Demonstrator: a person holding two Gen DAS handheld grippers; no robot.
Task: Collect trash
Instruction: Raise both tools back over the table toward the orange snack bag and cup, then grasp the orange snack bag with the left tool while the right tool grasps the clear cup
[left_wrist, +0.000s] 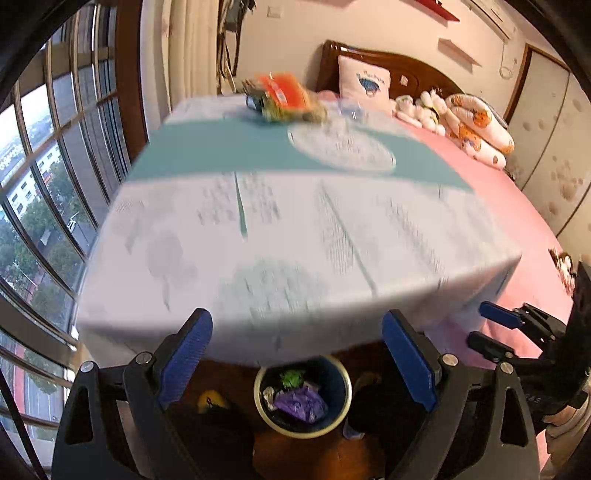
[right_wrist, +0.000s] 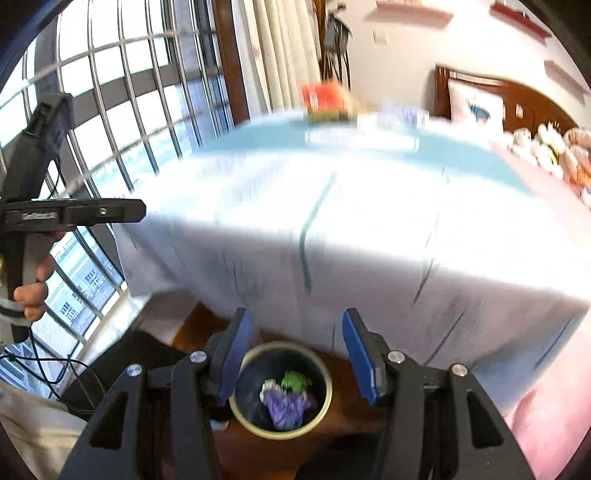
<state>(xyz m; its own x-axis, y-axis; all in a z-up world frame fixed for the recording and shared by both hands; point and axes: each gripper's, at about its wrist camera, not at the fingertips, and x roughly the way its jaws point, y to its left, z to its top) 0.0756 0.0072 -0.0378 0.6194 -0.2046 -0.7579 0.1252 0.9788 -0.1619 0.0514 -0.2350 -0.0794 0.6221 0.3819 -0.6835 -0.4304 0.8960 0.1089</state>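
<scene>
I judge I am between pieces: the bin (left_wrist: 303, 397) on the floor under the counter's (left_wrist: 280, 236) near edge already holds crumpled purple and green scraps, and both claws are empty, the left claw (left_wrist: 297, 356) spread wide, the right claw (right_wrist: 291, 356) about half open. The next piece looks to be the orange packet (left_wrist: 286, 96) at the counter's far edge, well apart from both claws, so I need a long reach across the cloth and a close on it.

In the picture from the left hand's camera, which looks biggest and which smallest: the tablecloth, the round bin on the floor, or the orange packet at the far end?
1. tablecloth, by far.
2. bin.
3. orange packet, though it sits farthest away, so it may only look smaller than the bin.
</scene>
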